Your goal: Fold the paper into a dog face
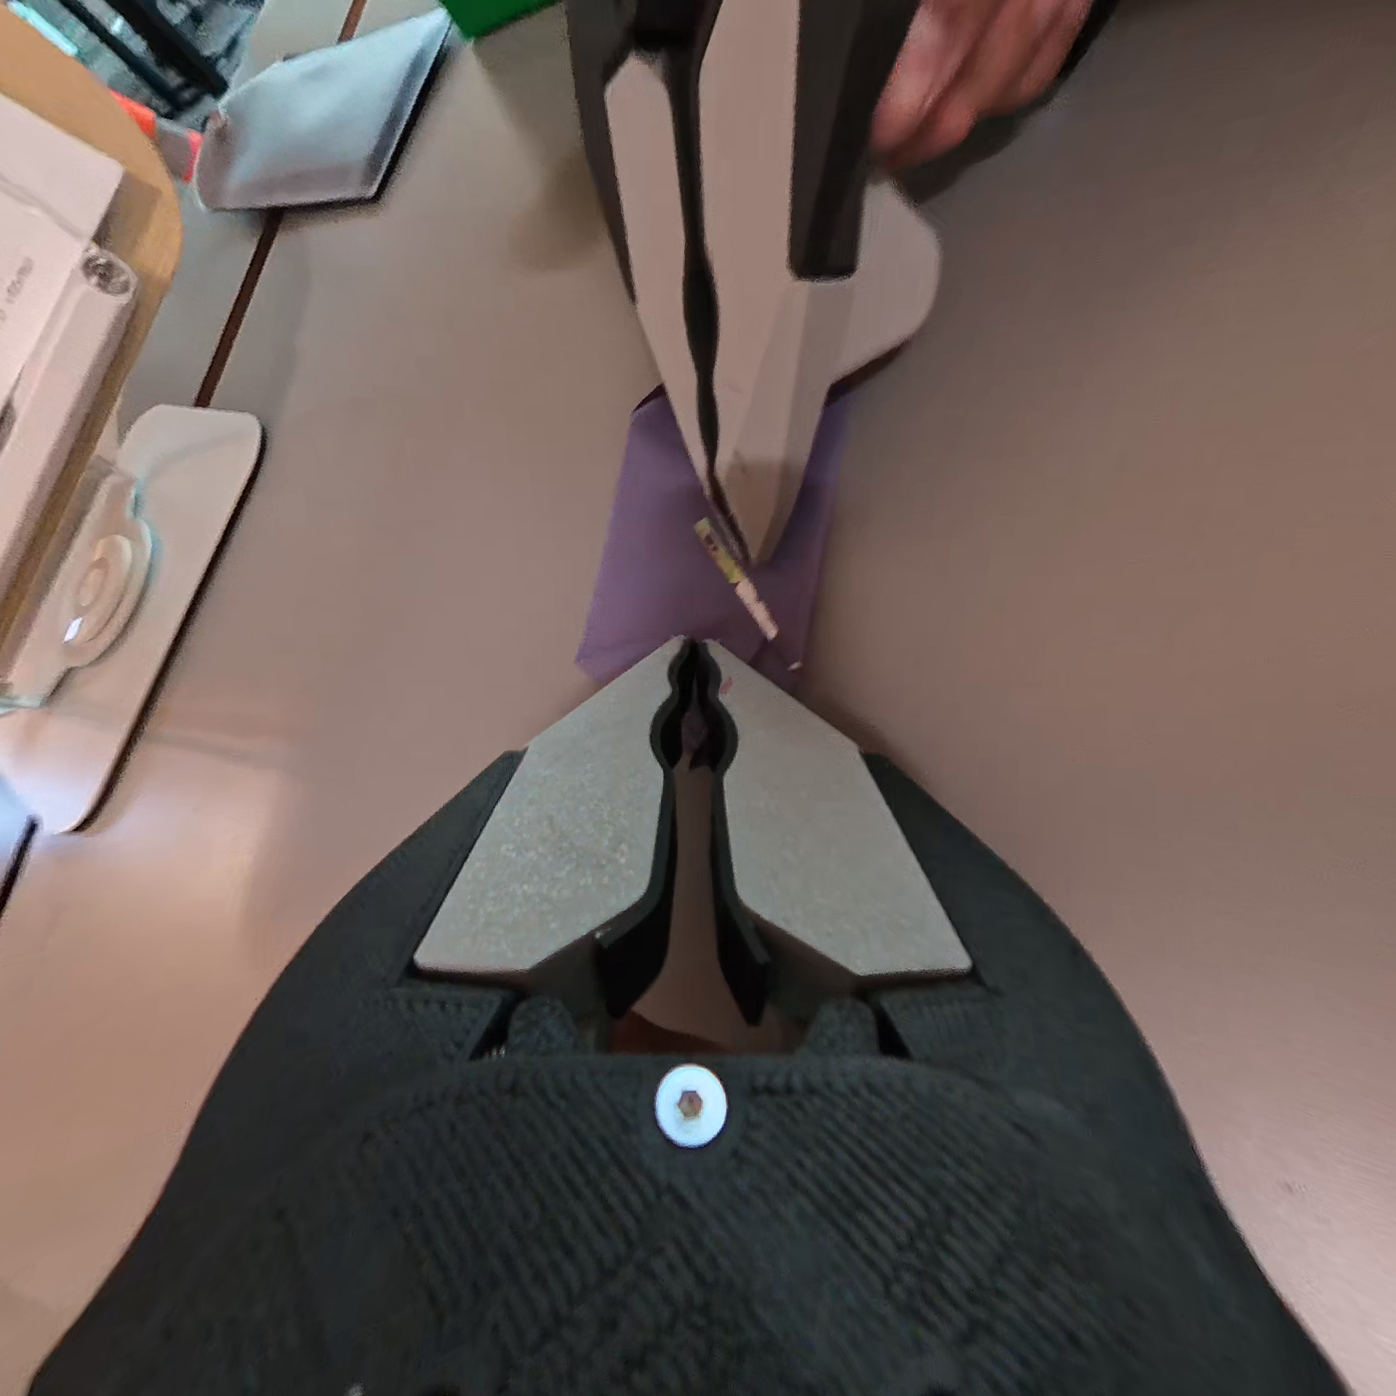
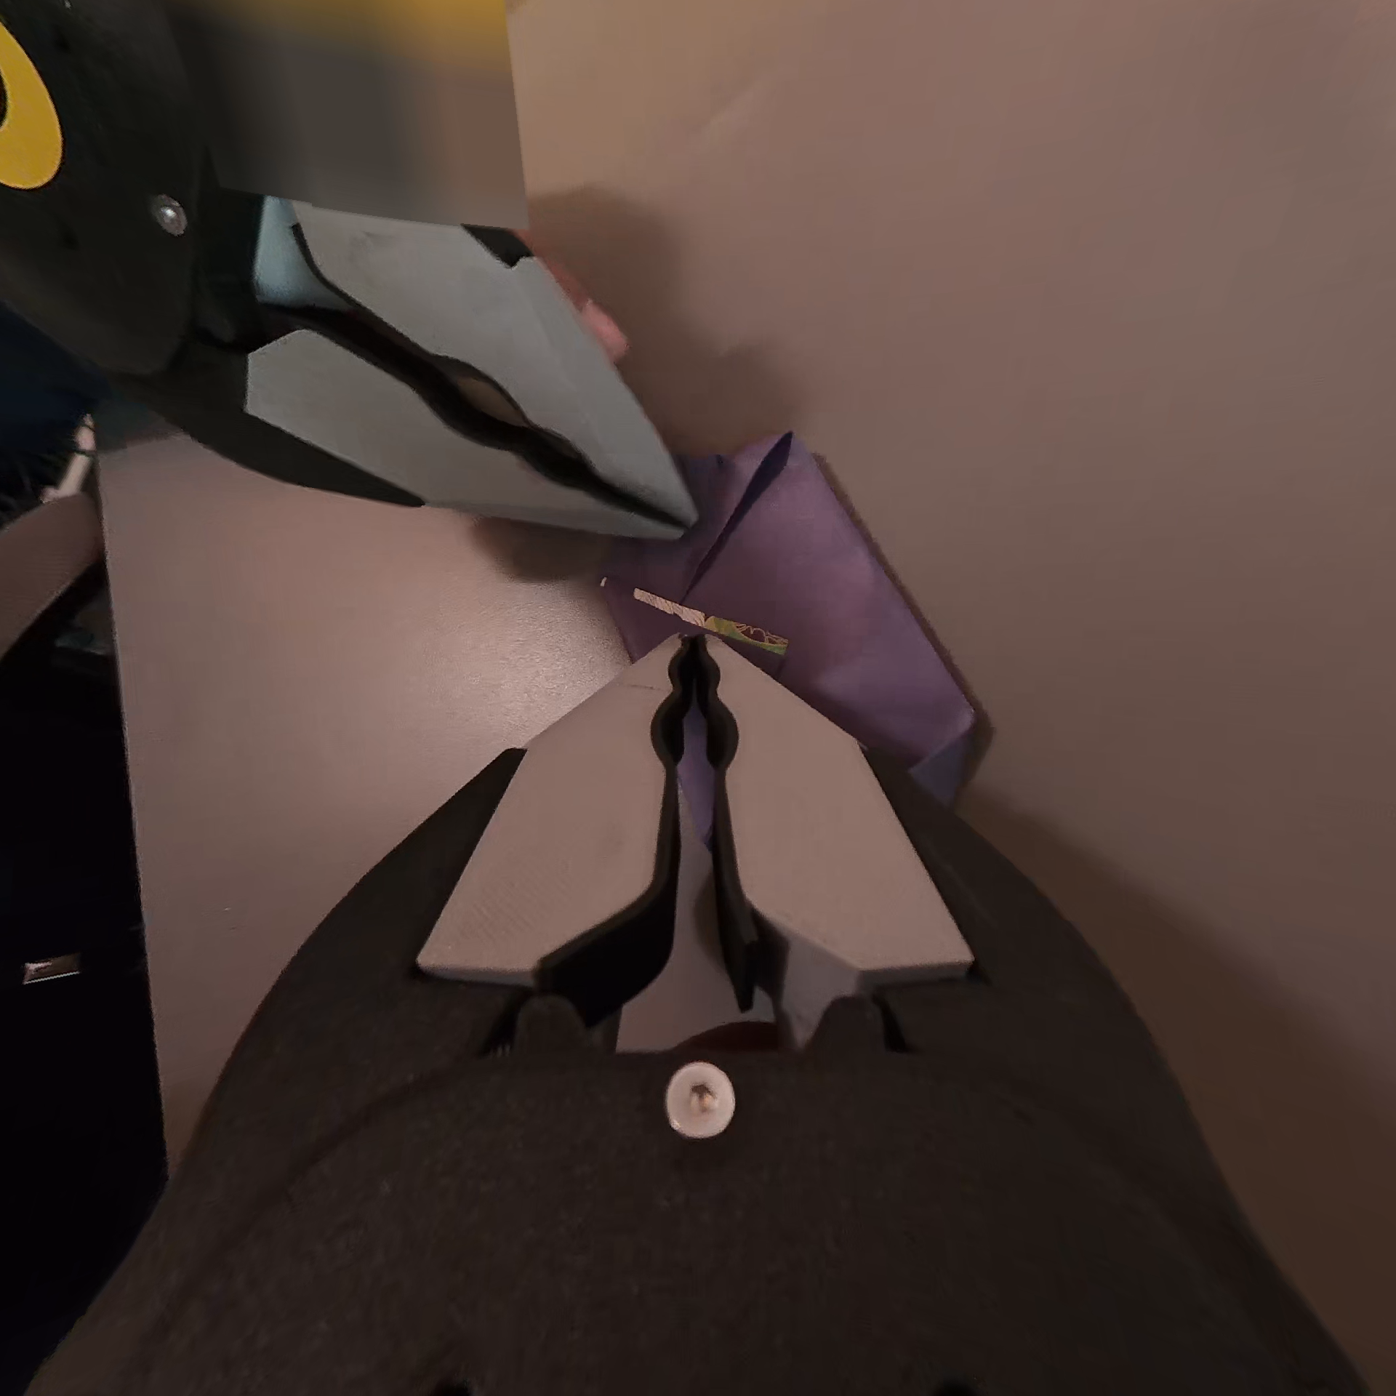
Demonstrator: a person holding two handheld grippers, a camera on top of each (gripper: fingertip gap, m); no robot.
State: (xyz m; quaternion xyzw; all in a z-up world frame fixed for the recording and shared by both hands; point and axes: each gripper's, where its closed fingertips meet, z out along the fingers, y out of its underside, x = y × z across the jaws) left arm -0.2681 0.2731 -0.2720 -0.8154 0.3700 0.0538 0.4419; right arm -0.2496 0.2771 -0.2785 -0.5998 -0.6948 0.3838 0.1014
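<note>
- The purple paper [image 1: 665, 574], already folded into a layered, roughly triangular packet, lies flat on the smooth pinkish-brown table [image 1: 1095, 680], between the two grippers.
- The left gripper [image 1: 693, 643] sits at the near edge of the paper, its grey fingers closed tip to tip; a sliver of purple shows in the slot behind the tips, so it seems to be pinching or pressing that edge, though I cannot tell which.
- The right gripper [image 2: 693, 640] is also closed to a point, and it bears down on the paper beside a thin strip of patterned, shiny print [image 2: 710, 623] along one fold; purple shows behind its tips too.
- Seen from the right wrist, the packet's long axis runs away and to the right, with a raised flap at the far upper corner, just by the left gripper's tip.
- The two tips come at the paper from opposite ends and stand near each other, both touching it or all but touching it.
- The paper looks thin and matte, with sharp creases; the fingers are dull grey plastic lined with black, wavy-edged rubber.
- In my judgement the next crease depends on one tip pinning the packet while the other lifts that loose flap.
- At the left edge of the table are white boxes [image 1: 53, 317] and a grey folded cloth [image 1: 317, 128].
</note>
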